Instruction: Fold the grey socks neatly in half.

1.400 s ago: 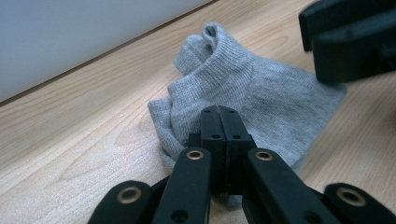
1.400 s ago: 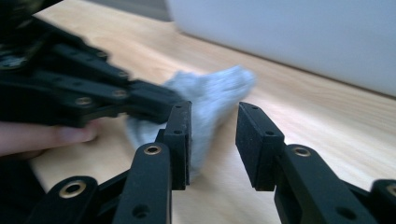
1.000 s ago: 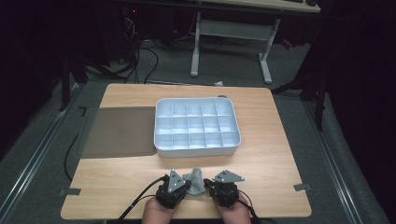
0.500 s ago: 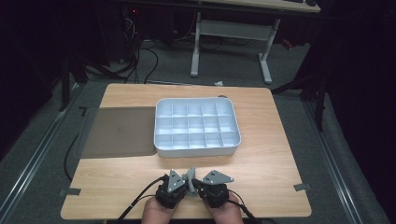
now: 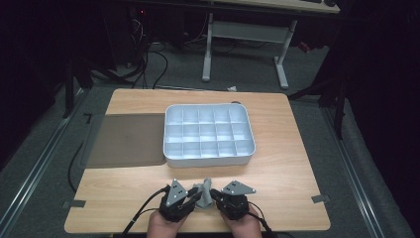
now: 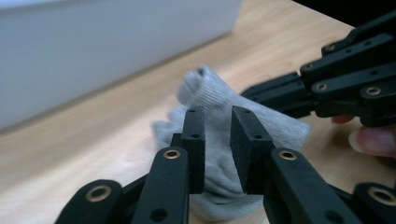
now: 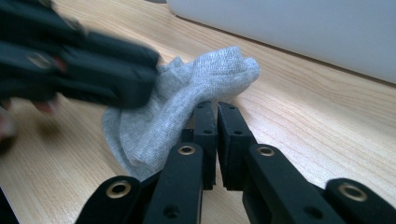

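Since the earlier high view, both hands have drawn together near the table's (image 5: pixel 277 168) front edge, and the left gripper's (image 5: pixel 190 197) jaws have just been opening; they now stand a narrow gap apart with the grey sock (image 6: pixel 219 121) just beyond them, not pinched. In its own view, the right gripper's (image 7: pixel 216 112) jaws are nearly together, and whether cloth sits between them cannot be told. From above, the sock stands bunched between both grippers, with the white compartment tray (image 5: pixel 171 148) behind and a dark mat (image 5: pixel 124 139) beside it. No writing is legible anywhere.
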`<state>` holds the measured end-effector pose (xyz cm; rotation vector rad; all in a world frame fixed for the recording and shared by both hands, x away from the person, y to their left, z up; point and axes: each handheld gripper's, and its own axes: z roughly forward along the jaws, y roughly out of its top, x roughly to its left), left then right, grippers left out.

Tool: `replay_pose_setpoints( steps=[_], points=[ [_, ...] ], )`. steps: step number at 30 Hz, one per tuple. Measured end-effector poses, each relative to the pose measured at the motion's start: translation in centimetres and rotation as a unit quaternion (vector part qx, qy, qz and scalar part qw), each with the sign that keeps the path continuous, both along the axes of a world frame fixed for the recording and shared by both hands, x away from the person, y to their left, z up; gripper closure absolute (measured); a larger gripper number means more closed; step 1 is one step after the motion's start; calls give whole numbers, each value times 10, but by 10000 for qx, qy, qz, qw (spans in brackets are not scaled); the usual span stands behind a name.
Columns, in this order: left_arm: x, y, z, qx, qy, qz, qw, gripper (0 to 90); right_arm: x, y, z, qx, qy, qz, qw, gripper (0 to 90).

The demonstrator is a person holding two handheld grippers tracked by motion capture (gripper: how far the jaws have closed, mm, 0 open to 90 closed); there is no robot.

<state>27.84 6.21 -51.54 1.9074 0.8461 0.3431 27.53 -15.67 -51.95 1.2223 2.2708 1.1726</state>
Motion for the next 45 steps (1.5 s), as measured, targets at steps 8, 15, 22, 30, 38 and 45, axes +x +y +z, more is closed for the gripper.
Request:
replay_pose_setpoints(
  steps=[8, 15, 22, 30, 38, 45],
  points=[
    [8, 12, -14, 725, 429, 271, 9961, 818, 0, -3, 1, 18, -26, -11, 10000, 861],
    [6, 5, -16, 723, 477, 131, 9962, 817, -2, -4, 5, 43, -65, 9, 10000, 861],
    [5, 2, -16, 625, 541, 37, 9966, 817, -3, 0, 10, 18, -106, 71, 9999, 861],
    [1, -3, -14, 563, 542, -65, 9969, 818, -4, 9, 12, -49, -132, 166, 9998, 861],
    [10, -26, -14, 475, 547, -198, 9972, 823, 2, 4, 14, -127, -172, 31, 9998, 861],
    [8, -33, -15, 557, 505, -271, 9968, 827, 0, 1, 15, -59, -205, 26, 9998, 866]
  ],
)
